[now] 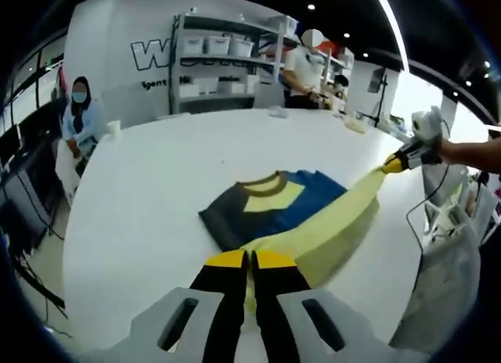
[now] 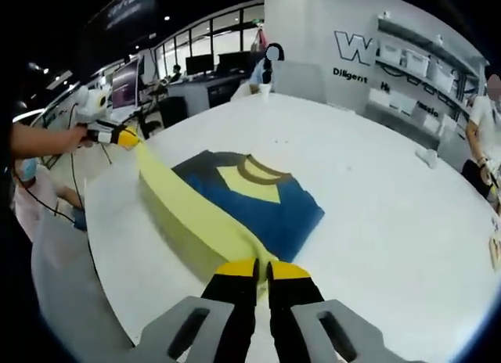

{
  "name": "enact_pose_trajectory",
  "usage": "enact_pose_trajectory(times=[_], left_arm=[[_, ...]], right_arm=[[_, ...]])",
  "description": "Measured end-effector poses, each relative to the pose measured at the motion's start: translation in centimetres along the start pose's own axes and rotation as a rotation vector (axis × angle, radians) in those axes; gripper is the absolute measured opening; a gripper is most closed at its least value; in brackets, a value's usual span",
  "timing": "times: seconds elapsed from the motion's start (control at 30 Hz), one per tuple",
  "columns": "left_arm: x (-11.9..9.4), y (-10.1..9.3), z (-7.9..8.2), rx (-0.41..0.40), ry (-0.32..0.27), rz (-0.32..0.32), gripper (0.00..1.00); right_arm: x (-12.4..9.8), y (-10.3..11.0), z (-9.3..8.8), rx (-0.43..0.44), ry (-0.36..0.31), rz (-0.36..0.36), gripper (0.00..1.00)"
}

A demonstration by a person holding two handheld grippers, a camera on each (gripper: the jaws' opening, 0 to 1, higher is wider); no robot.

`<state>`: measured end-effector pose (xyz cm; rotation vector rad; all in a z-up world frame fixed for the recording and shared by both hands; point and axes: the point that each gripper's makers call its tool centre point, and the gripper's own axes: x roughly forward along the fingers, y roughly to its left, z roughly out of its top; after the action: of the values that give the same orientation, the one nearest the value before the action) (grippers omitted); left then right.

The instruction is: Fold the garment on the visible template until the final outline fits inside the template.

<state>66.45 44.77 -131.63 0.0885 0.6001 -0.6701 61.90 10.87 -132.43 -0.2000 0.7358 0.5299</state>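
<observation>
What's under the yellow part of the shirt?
The lifted yellow part hangs over the white table beside the blue part. Both grippers hold it taut. Anything directly beneath is hidden.

Left claw with yellow-tipped black jaws pressed together on a pinched edge of yellow fabric, right claw closed the same way on the opposite edge, both lifted above the bench, arms spread wide apart, a bare forearm reaching in behind the right claw

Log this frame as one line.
stage: mid-fold | left gripper: shut on yellow garment edge | right gripper: shut on same edge | blue-grey-yellow garment: partly lifted over white table
</observation>
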Motion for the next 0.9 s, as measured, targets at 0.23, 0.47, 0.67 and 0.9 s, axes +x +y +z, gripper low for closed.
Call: enact_pose_trajectory(times=[0.23, 0.47, 0.67, 0.9], left_arm=[[0.6, 0.1, 1.4, -0.029, -0.028, 0.011, 0.01], [1.4, 0.7, 2.8, -0.038, -0.041, 0.021, 0.01], [1.7, 1.4, 4.1, -0.037, -0.056, 0.027, 0.01], [2.1, 1.8, 5.2, -0.024, -0.066, 0.028, 0.01]], right_arm=[[0.7, -0.9, 1.3, 0.014, -0.011, -0.014, 0.00], [1.5, -2.1, 2.9, 0.001, -0.016, -0.025, 0.00], [1.7, -2.7, 4.0, -0.005, -0.024, -0.033, 0.00], [1.5, -3.2, 5.0, -0.019, -0.032, -0.039, 0.00]])
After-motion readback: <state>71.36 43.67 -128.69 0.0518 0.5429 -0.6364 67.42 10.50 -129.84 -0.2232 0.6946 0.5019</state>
